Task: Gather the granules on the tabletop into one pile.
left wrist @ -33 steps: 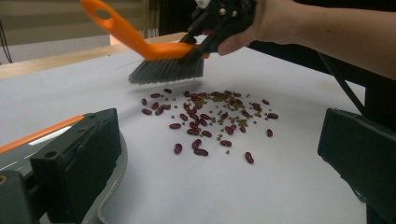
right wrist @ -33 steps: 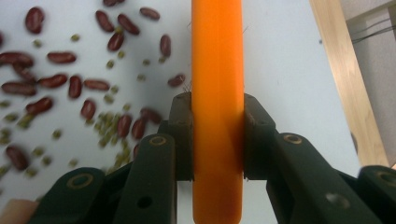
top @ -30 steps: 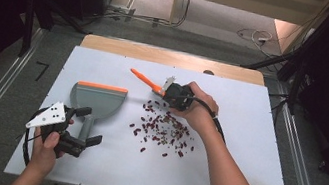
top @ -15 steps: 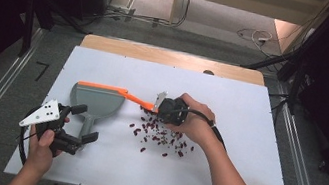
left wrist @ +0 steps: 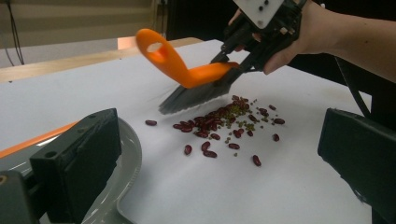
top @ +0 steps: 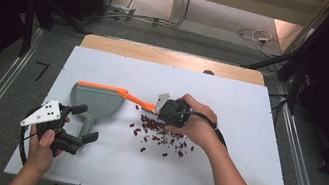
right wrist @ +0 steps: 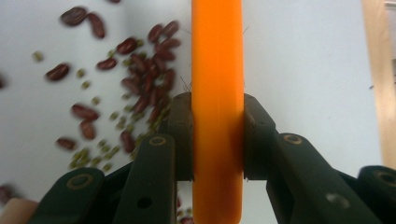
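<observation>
Sweeping barely begun, by look of it. Right gripper (top: 165,110) clenched on orange handle of brush (left wrist: 196,77); bristles touch table (top: 246,136) at far edge of bean pile. Beans (top: 161,135) all loose on table, none in dustpan. Dustpan (top: 95,101) lies flat left of pile, just apart from it, orange lip at far edge. Left gripper (top: 81,127) released, jaws wide either side of dustpan handle, not gripping. Left to do: grip dustpan, sweep beans in. Count: one brush, one dustpan, two grippers; red beans several dozen, plus many small green ones, too many to count exactly.
</observation>
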`<state>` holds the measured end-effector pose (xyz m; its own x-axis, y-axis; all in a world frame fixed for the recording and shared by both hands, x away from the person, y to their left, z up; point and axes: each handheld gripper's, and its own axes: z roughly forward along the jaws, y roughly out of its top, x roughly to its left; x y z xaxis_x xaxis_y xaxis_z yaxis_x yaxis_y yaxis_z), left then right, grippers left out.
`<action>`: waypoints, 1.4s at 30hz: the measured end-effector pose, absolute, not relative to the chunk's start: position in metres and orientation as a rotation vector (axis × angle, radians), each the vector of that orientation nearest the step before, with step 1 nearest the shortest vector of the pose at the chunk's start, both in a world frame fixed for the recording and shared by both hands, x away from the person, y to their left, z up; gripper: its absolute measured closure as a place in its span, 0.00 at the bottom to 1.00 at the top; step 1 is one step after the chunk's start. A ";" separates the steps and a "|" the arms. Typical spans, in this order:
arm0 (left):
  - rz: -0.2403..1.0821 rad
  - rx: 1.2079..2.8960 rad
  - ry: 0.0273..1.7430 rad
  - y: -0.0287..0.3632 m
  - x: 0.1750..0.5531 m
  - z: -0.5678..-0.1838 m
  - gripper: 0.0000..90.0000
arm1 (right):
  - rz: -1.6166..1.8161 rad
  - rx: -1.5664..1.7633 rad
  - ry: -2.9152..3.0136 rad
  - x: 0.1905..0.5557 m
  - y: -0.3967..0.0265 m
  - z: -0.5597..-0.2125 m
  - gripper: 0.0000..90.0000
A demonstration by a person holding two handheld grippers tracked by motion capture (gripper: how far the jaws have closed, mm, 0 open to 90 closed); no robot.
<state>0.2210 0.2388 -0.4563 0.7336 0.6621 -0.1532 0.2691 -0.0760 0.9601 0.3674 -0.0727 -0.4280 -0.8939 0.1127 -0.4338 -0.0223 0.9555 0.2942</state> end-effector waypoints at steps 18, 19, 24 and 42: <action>0.372 1.668 0.758 0.237 0.222 -0.459 0.01 | 0.380 -0.082 2.681 0.370 -0.048 -0.439 0.76; 0.372 1.668 0.759 0.237 0.222 -0.458 0.01 | 0.380 -0.097 2.691 0.367 -0.050 -0.439 0.76; 0.374 1.675 0.763 0.236 0.223 -0.459 0.01 | 0.394 -0.142 2.699 0.353 -0.061 -0.437 0.76; 0.379 1.669 0.770 0.238 0.222 -0.458 0.01 | 0.647 0.507 2.946 0.319 -0.050 -0.407 0.76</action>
